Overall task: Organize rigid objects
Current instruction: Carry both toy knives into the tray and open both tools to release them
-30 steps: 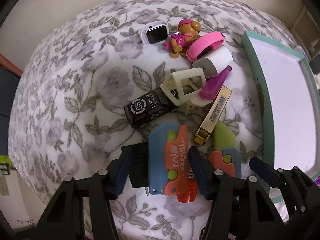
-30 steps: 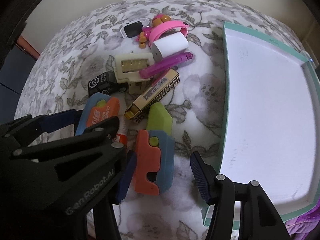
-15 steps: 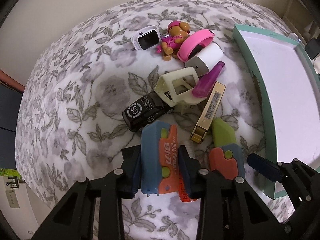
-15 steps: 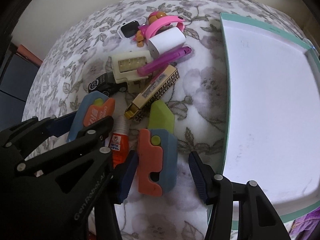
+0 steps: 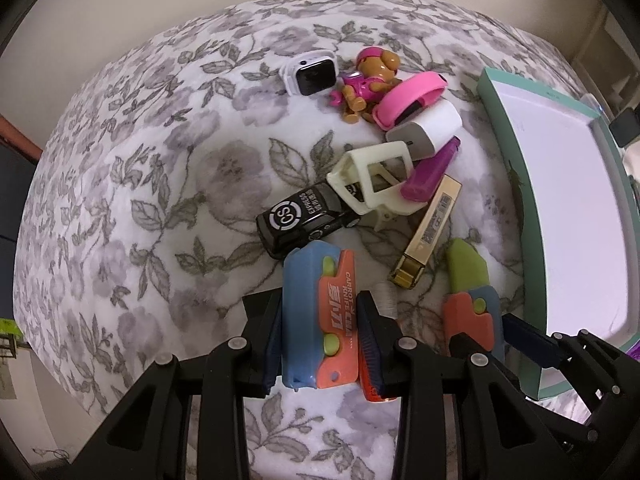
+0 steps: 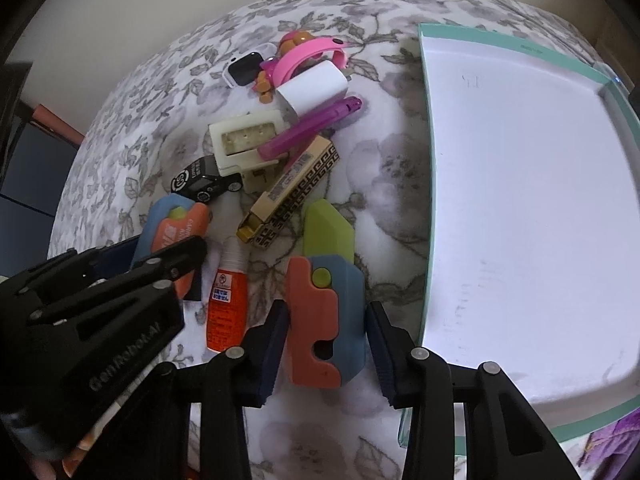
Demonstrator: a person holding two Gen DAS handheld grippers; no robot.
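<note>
On the floral bedspread lies a pile of small objects. My left gripper (image 5: 322, 340) is shut on a folded blue and orange carrot knife toy (image 5: 320, 312), with a pad against each long side. My right gripper (image 6: 326, 344) is closing on a second carrot knife toy (image 6: 326, 320), which has its green blade (image 6: 328, 228) out. Its pads touch the handle's two sides. In the right wrist view the left gripper (image 6: 160, 248) is at the lower left with the first toy (image 6: 172, 224). In the left wrist view the right gripper (image 5: 490, 332) is at the lower right.
A teal-rimmed white tray (image 6: 426, 160) lies just right of the pile. An orange glue bottle (image 6: 226, 308) lies between the two toys. Beyond are a gold box (image 5: 432, 228), a black toy car (image 5: 300, 216), a cream plastic frame (image 5: 376, 180), a purple tube (image 5: 430, 172), a white charger (image 5: 428, 130), a pink band (image 5: 408, 96), a puppy figure (image 5: 368, 80) and a smartwatch (image 5: 312, 74).
The left jaws closed onto the folded carrot knife toy. The right jaws narrowed from wide apart until the pads reached the second toy's handle. Both hands stayed nearly in place.
</note>
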